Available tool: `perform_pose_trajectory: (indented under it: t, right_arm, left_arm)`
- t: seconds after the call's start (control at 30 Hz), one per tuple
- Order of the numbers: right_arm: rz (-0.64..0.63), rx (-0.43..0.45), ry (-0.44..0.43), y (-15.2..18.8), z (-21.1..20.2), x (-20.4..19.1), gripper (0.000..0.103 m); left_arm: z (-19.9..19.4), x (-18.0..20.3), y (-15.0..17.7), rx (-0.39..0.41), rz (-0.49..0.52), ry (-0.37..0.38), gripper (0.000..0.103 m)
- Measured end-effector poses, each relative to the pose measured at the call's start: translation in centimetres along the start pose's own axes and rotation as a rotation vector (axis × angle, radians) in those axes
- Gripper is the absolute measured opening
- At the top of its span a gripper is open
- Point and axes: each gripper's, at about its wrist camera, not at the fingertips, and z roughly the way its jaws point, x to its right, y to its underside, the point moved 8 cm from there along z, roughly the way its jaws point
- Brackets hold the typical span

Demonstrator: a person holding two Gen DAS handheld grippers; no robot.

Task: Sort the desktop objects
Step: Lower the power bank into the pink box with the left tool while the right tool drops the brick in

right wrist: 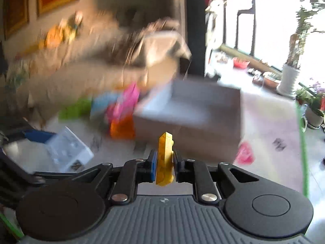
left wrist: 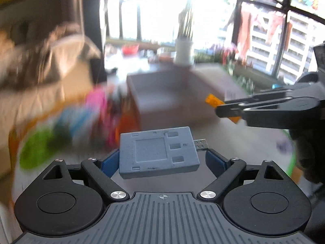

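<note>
Gripping a grey USB device (left wrist: 158,152), seemingly plastic, left gripper (left wrist: 162,160).

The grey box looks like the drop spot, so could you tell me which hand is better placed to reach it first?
Right, probably. The right gripper, shut on the yellow brick, sits just before the grey box. The left gripper holds the grey USB device farther back.

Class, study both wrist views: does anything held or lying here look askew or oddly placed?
The grey USB device sits tilted between the left gripper pads. The yellow block stands upright in the right gripper. Otherwise, blur hides detail.
</note>
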Motion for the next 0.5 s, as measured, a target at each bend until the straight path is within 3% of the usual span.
perform_pose_trajectory:
  t: [0.17,0.27,0.37,0.5]
  right_arm:
    - [0.047,0.132,0.076,-6.3,-0.4,3.8,0.016]
    - [0.055,0.137,0.105,-8.9,2.4,5.8,0.017]
    - [0.083,0.107,0.170,-9.4,4.9,7.8,0.020]
    - [0.098,0.080,0.178,-7.1,5.6,8.5,0.031]
  left_arm:
    - [4.3,0.4,-7.7,0.168,0.057,-0.017,0.093]
    - [8.1,-0.1,-10.2,0.168,0.048,-0.022,0.096]
    - [9.6,-1.6,-9.6,0.129,0.014,-0.051,0.098]
    - [9.6,-3.4,-5.6,0.078,0.033,-0.086,0.100]
